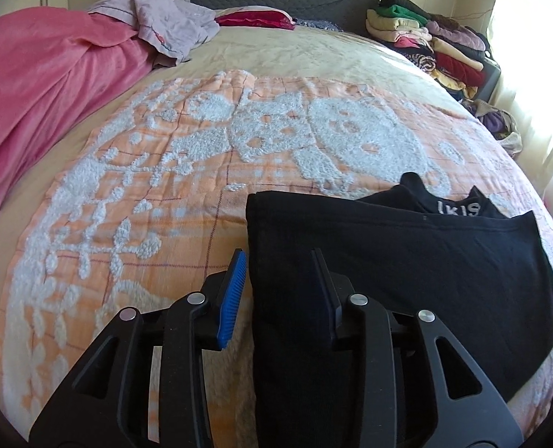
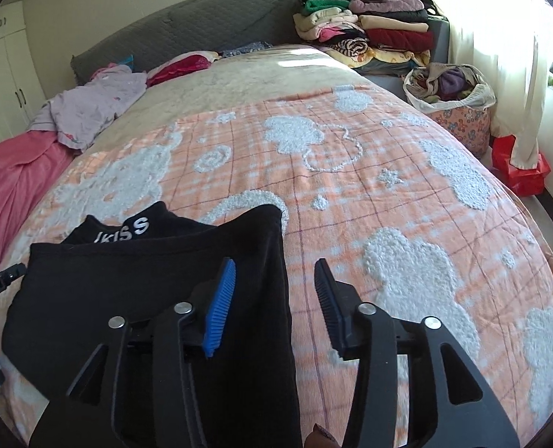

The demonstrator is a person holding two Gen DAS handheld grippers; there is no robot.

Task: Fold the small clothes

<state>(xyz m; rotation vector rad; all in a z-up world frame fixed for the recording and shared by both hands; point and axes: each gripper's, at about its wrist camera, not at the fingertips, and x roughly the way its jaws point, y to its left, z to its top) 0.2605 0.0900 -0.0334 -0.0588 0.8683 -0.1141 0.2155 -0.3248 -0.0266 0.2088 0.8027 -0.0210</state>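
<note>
Evidently both sets of jaws stood spread, gripping nothing. The black garment [image 1: 407, 280] lay flat on the bed's orange blanket [image 1: 145, 194], its left edge between the left gripper [image 1: 280, 261] jaws, its right edge between those of the right gripper [image 2: 276, 268].

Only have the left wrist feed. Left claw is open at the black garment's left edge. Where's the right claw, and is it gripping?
Observer: The right claw is open and grips nothing. It straddles the right edge of the black garment, one side over fabric, the other over the bedspread.
Operator: The print is cut off for me. What does it read?
Observer: The white lettering ends in "KISS". The mark before it is too folded to read.
Operator: Anything on the floor on the right?
Observer: A red box sits on the floor beside the bed.
</note>
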